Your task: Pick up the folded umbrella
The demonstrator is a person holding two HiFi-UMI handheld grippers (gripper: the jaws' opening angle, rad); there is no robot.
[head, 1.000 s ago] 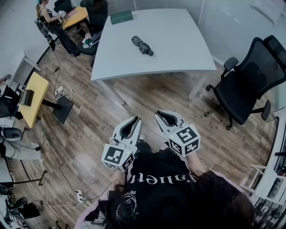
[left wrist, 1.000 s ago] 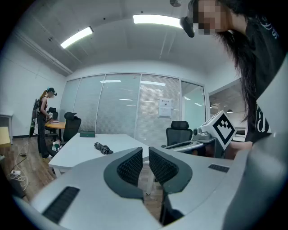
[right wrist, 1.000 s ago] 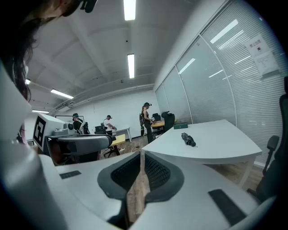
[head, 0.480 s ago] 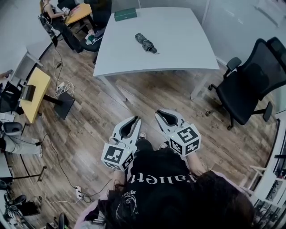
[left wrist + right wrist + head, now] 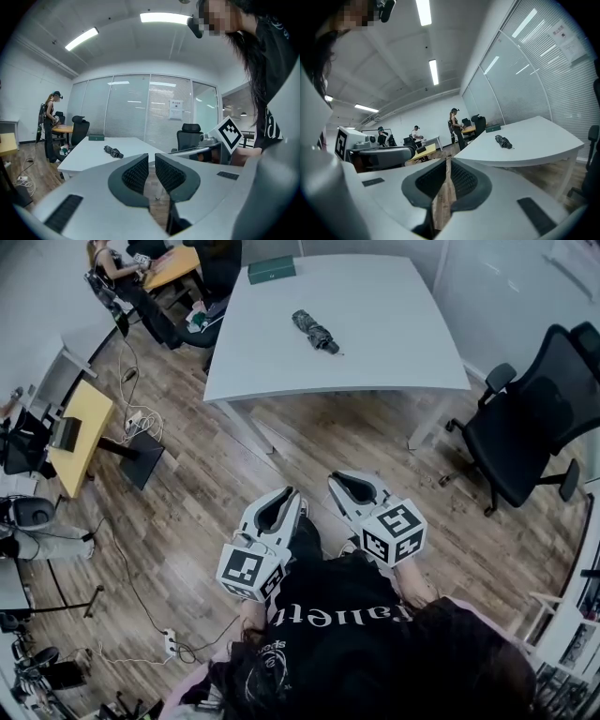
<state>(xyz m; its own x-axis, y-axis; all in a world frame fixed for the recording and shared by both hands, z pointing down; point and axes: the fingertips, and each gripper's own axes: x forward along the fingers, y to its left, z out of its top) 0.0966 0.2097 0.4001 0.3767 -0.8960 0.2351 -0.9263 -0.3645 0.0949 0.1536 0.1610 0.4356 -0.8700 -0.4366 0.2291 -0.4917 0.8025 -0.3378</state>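
right gripper [image 5: 446, 161] jaws together; folded umbrella [image 5: 503, 141] lying on white table [image 5: 536, 137].

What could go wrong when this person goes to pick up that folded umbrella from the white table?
The left gripper and right gripper are both shut and empty; if they reach the umbrella that way, they would likely just nudge it across the table. The umbrella lies well in from the near edge, and the person stands off from it, so the reach may be a stretch. The office chair beside the table could get in the way.
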